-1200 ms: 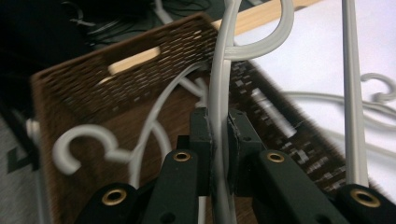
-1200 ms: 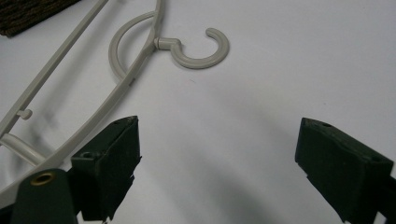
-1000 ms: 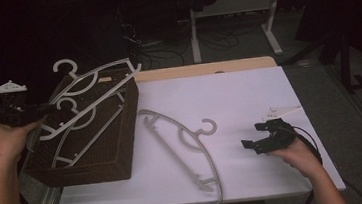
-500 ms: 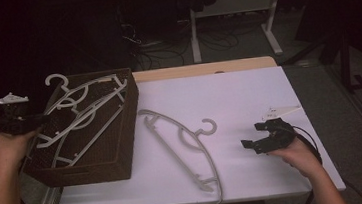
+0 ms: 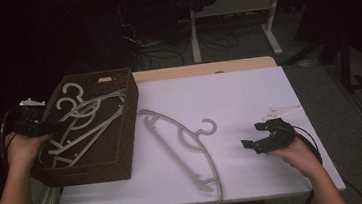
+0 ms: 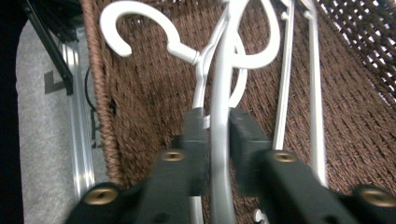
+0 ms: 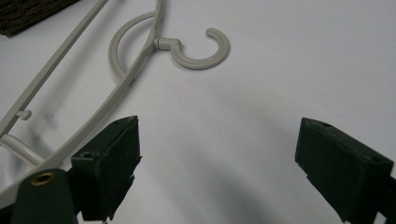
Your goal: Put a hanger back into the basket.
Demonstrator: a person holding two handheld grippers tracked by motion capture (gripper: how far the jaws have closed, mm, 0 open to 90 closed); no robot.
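Note:
A dark brown woven basket [image 5: 123,152] stands at the table's left end with two white plastic hangers [image 5: 86,126] lying in it. My left gripper [image 5: 53,127] reaches in over the basket's left rim. In the left gripper view its jaws [image 6: 217,116] have just been opening, and the arm of the upper hanger [image 6: 222,70] still runs between them with thin gaps at the pads. A third white hanger [image 5: 183,142] lies flat on the white table. My right gripper [image 5: 253,145] rests open to its right, its wide jaws [image 7: 217,135] empty, the hanger's hook [image 7: 196,51] just ahead.
The white tabletop [image 5: 248,95] spreads right of the basket, with a wooden strip [image 5: 206,68] along its far edge. A metal rail [image 6: 77,154] runs outside the basket's left wall. A desk frame [image 5: 230,7] and cables stand on the dark floor beyond.
My left hand has come down, bringing the two hangers from above the basket's rim to lie inside it. The right hand and the table hanger have stayed put.

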